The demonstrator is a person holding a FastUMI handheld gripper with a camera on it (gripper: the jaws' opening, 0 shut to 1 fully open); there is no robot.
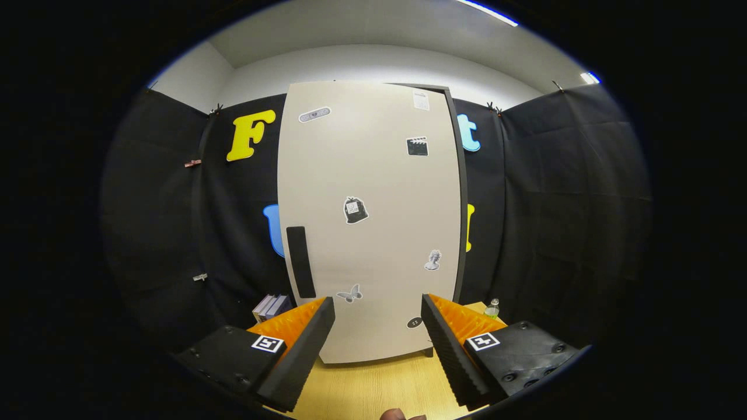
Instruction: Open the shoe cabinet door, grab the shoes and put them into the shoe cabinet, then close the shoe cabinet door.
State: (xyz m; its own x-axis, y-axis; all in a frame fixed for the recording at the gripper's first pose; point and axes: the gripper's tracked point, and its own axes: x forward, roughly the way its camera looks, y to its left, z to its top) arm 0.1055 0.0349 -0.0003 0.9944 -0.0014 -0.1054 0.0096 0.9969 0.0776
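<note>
Tongs (378, 326) stand wide open above the wooden table (373, 385), and between the two fingers there is nothing; they hold no thing. The inner faces of the fingers are ribbed, like small teeth in rows, and each finger is a wedge that becomes thinner toward the tip. Behind each finger sits a dark block with a small square marker.

Just beyond the fingers stands the shoe cabinet (455, 192), with its door (373, 221) facing the tongs. The door is a flat, smooth, pale beige panel, tall and rectangular, with several small stickers on it. Near its left edge there is a dark, long vertical handle (300, 261). The door lies almost flat on the dark frame of the cabinet; at the top right corner I see a thin dark strip, but I cannot tell whether this is a small gap or only the frame's edge.

About the progress, I judge so: the door looks closed or nearly closed, and I see no shoes in front of it. This fits both a cabinet not opened and one closed again with the shoes inside.

Left of the cabinet lean some books (271, 306), and to its right stands a small clear bottle (493, 308) on the table.
</note>
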